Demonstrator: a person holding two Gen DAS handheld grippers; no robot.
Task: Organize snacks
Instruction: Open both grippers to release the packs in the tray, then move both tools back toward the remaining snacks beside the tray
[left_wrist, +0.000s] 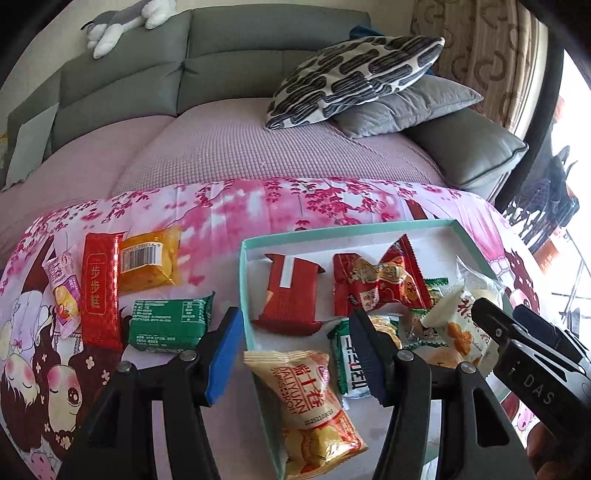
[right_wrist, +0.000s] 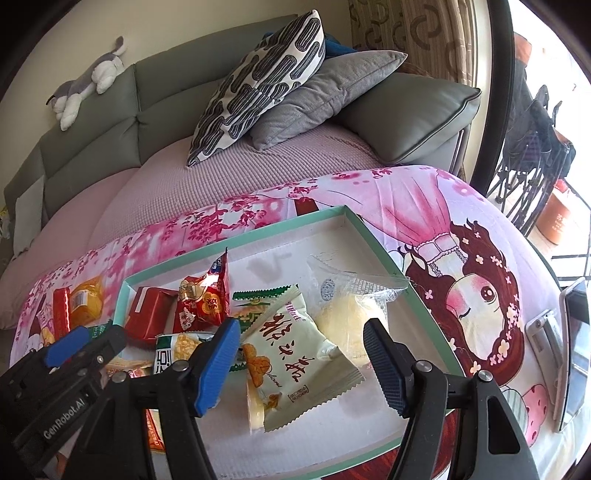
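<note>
Glossy crinkled plastic-film snack packets (left_wrist: 306, 398) lay in a matt, paper-looking teal-rimmed box (left_wrist: 244, 288) on smooth printed pink cloth (left_wrist: 207, 210), with a waffle-textured mauve cover (left_wrist: 240, 147) at twelve o'clock, smooth leather-like grey sofa backs (left_wrist: 229, 55), and ribbed blue gripper pads (right_wrist: 218, 365).

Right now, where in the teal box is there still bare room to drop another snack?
The far right corner of the teal box is bare, beyond the clear packet. So is a strip along its near edge, below the white packet. The middle and left side are crowded with overlapping packets.
</note>
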